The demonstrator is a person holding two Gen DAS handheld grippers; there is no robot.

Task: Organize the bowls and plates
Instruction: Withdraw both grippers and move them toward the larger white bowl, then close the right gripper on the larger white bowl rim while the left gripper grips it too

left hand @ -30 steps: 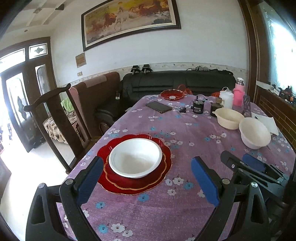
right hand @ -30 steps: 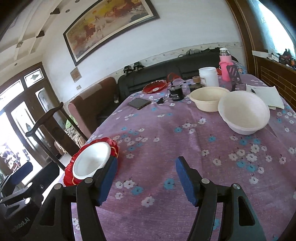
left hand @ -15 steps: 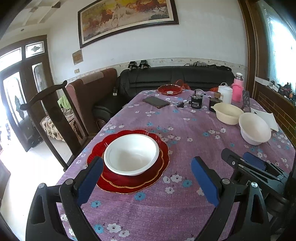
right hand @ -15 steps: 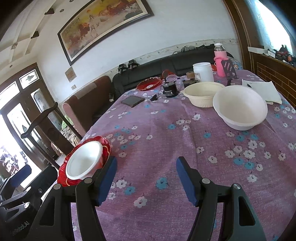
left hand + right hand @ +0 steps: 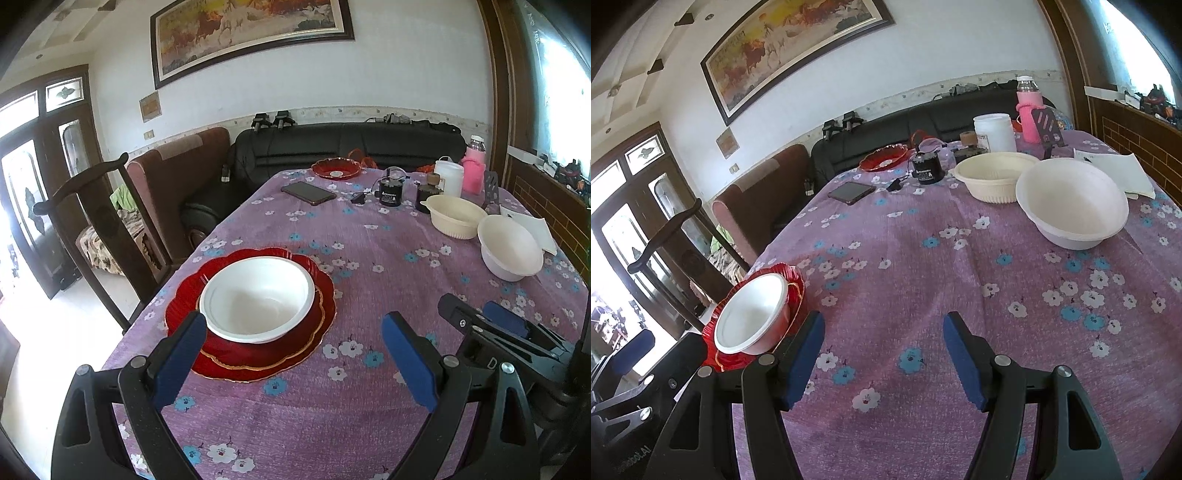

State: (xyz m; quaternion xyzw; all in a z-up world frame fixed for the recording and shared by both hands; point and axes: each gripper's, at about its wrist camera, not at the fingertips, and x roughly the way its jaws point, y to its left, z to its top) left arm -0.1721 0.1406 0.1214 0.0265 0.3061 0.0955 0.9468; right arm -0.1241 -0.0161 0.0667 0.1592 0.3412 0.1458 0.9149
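The left gripper (image 5: pixel 293 354) has its jaws spread wide with nothing between them, hanging over the near edge of the tabletop (image 5: pixel 369 236) just short of the white bowl (image 5: pixel 258 297) that sits inside the stacked red plates (image 5: pixel 255 354); its left blue pad overlaps the plate rim in the left wrist view, though whether it touches cannot be told. The right gripper (image 5: pixel 882 356) is likewise open and empty, its jaws over bare flowered cloth with the nearest dishes well apart from it. Farther out on the right side stand a second white bowl (image 5: pixel 1071 203) and, just beside it and nearly touching, a cream ribbed bowl (image 5: pixel 997 177); a small red dish (image 5: pixel 336 168) lies at the far end near a dark phone (image 5: pixel 308 192), a black jar, a white tub and a pink bottle. The step in hand looks like choosing the next dish to gather. To do it well, the right jaws should probably go to the near white bowl, straddle its rim with one pad inside and one outside, and close firmly before lifting, since thin plastic bowls flex and slip. Carrying it low and level towards the bowl on the plates would let it nest without knocking the stack off the edge.
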